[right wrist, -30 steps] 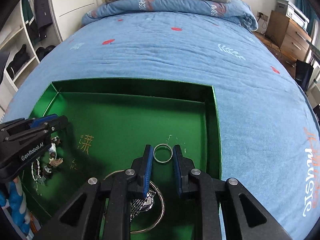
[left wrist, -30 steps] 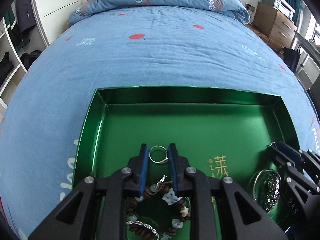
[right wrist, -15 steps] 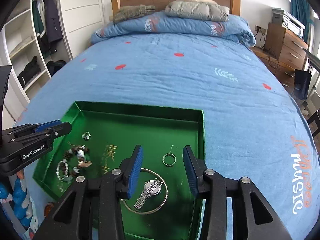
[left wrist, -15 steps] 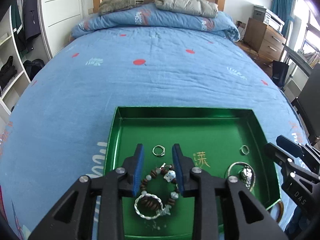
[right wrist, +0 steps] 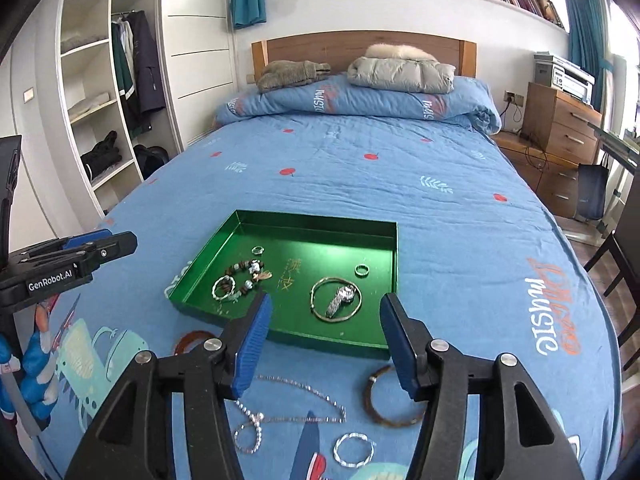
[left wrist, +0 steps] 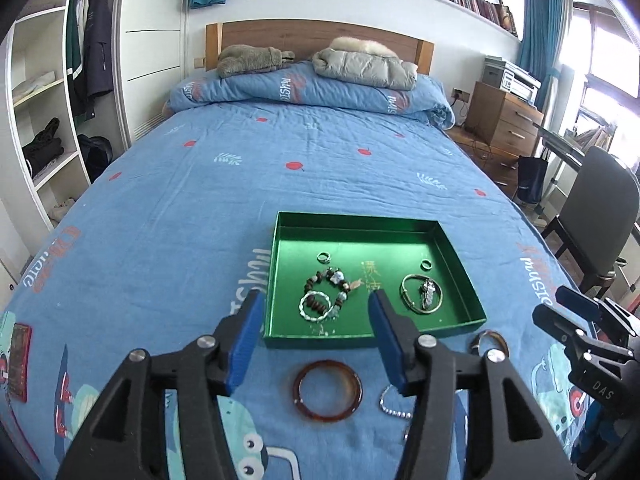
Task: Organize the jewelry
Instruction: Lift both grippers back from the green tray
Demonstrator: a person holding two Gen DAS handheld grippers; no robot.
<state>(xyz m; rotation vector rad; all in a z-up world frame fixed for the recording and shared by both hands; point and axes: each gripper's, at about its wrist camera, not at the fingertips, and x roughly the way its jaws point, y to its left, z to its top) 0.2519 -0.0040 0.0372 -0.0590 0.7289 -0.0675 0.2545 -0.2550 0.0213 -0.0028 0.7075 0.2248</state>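
Note:
A green tray (left wrist: pixel 352 220) (right wrist: pixel 312 222) lies on the blue bed. It holds two small rings (left wrist: pixel 323 257) (right wrist: pixel 361 270), a beaded bracelet (left wrist: pixel 326 284), a silver twisted bangle (right wrist: pixel 222 289) and a watch inside a thin bangle (right wrist: pixel 336 300). On the sheet in front lie an amber bangle (left wrist: pixel 327 391), a brown bangle (right wrist: pixel 390 398), a silver chain (right wrist: pixel 288 404) and a silver ring bangle (right wrist: pixel 354 449). My left gripper (left wrist: pixel 318 316) is open and empty above the tray's near edge. My right gripper (right wrist: pixel 326 318) is open and empty, also held back above the tray's near edge.
Pillows and folded coats (left wrist: pixel 360 66) lie at the headboard. White shelves (left wrist: pixel 44 128) stand on the left, a wooden dresser (left wrist: pixel 504 120) and a dark chair (left wrist: pixel 596 208) on the right. The right gripper's body shows at the left wrist view's right edge (left wrist: pixel 592 344).
Both grippers let go of their rings in the tray, opened wide and pulled back and up. The whole tray and the jewelry in front of it now show.

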